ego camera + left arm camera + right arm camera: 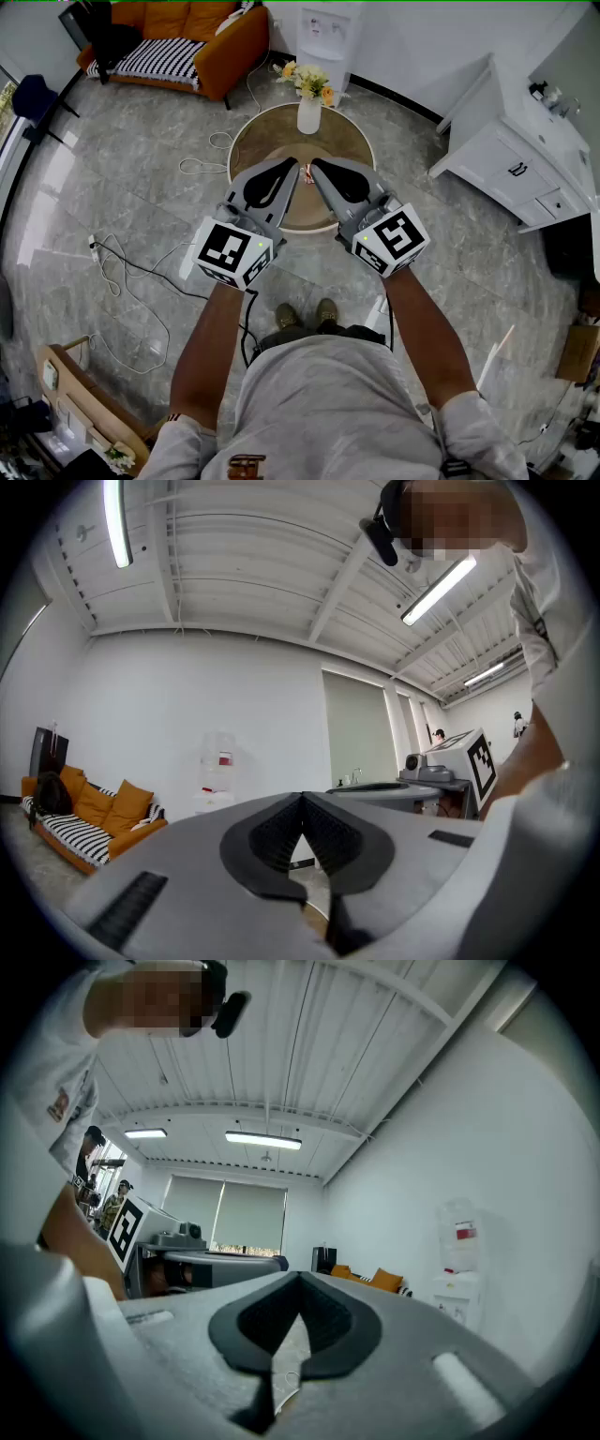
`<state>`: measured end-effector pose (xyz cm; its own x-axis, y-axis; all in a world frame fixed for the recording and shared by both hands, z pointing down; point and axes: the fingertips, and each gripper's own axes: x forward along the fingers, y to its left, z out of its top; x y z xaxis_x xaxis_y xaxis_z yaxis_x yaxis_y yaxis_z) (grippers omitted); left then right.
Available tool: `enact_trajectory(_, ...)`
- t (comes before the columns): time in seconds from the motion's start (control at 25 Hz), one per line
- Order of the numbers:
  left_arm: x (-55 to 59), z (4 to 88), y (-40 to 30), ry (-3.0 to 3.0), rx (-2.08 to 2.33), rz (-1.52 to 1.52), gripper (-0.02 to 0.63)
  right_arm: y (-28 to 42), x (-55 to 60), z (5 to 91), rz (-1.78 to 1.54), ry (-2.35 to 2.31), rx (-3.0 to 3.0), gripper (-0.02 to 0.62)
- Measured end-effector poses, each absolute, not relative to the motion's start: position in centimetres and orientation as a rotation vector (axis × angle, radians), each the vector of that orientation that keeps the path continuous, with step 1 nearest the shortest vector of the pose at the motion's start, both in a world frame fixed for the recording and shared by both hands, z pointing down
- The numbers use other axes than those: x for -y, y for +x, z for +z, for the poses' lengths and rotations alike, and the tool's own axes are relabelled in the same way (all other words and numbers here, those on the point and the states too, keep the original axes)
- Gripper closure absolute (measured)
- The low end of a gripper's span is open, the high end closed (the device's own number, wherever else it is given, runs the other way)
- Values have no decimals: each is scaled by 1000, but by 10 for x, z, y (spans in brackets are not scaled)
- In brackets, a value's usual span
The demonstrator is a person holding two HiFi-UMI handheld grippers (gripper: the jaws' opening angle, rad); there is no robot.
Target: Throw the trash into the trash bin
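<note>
Trash (306,173) lies on the round table (258,141), near the vase (309,114).

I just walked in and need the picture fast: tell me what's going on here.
A person stands over a round table, holding the left gripper and the right gripper level and side by side above it. Both sets of jaws are together with nothing between them, so no trash is picked up yet. A small red-and-white item, possibly the trash, lies on the table just beyond the tips. A vase of flowers stands at the far side.
</note>
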<state>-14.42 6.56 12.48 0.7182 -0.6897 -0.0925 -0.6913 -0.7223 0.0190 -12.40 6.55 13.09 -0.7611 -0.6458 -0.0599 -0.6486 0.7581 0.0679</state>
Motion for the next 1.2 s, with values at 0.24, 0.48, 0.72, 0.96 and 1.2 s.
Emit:
enact_trajectory(0.24,-65,125,-152,-2898,-1162,161,606,-130,-66,129,129,-1080,-2892,595)
enact_trajectory(0.48,-62,130,-164,-2900,-1158,171,606,-138,-62,131,142,-1111,-2897,595)
enact_trajectory(0.72,-56,142,-183,-2908,-1135,181,606,-151,-55,142,148,-1159,-2903,595)
enact_trajectory(0.96,-42,163,-190,-2918,-1108,167,606,-156,-46,163,185,-1207,-2942,595)
enact_trajectory(1.2,-20,183,-180,-2917,-1126,148,606,-143,-22,184,197,-1221,-2981,594)
